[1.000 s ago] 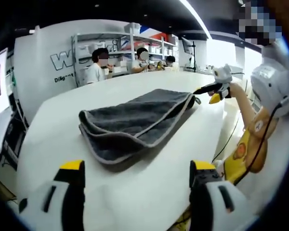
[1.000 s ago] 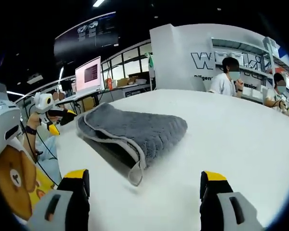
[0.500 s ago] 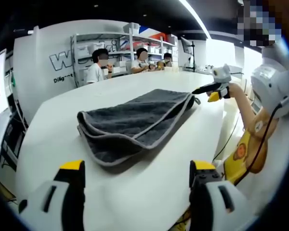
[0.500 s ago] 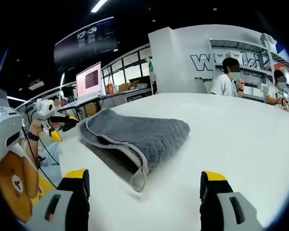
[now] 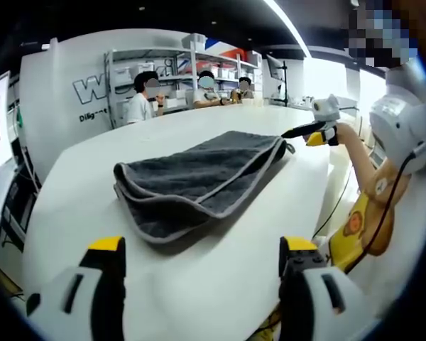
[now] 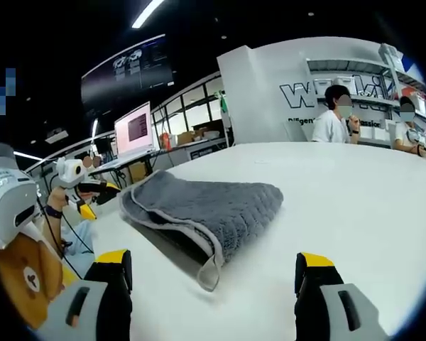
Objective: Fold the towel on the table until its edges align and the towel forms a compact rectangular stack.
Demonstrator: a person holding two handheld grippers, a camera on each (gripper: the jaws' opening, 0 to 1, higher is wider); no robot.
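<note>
Towel (image 5: 199, 177), grey with a pale border, lies folded over once on the white counter (image 5: 71, 213), its layers not squared up; a loose corner (image 6: 209, 273) droops toward the near edge in the right gripper view. Left tool (image 5: 202, 266) hovers at the counter's near end, jaws wide apart, holding nothing. Right tool (image 6: 213, 273) also stands wide open and empty, near the towel's corner. Far behind, seated people (image 5: 143, 99) work by shelves (image 5: 177, 64).
</note>
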